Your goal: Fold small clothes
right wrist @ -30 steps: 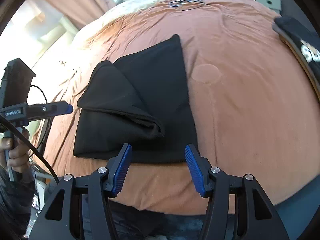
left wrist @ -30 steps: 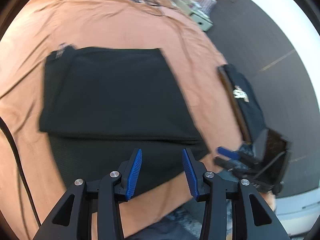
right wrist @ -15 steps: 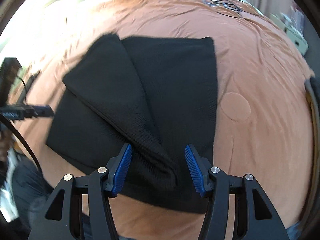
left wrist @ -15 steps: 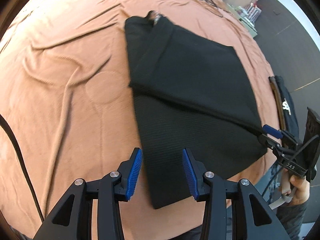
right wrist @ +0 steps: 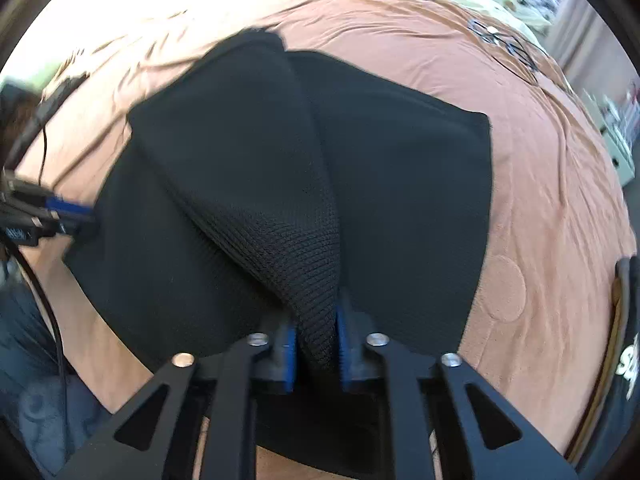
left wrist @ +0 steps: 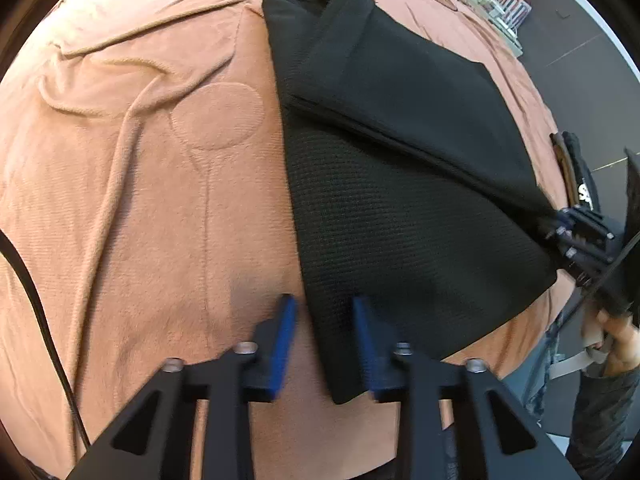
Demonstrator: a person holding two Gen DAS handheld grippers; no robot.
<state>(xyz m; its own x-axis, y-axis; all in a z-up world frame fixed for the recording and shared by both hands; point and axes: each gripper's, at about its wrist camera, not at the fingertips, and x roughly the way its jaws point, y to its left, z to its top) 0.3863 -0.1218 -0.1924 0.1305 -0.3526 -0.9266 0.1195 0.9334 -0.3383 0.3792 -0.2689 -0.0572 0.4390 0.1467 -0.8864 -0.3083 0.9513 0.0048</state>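
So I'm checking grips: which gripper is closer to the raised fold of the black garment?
Right. The right gripper is shut on the raised fold of the black garment; the left gripper, jaws just closing, straddles its near corner.

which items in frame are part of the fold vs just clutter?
In play:
- black knit garment, part-folded on the orange bedspread
- right gripper, just closed on a raised fold of the garment
- left gripper, jaws closing astride its near corner, pads not pressing

Lying about:
- black item with white lettering at bed edge
- tangled cables far side
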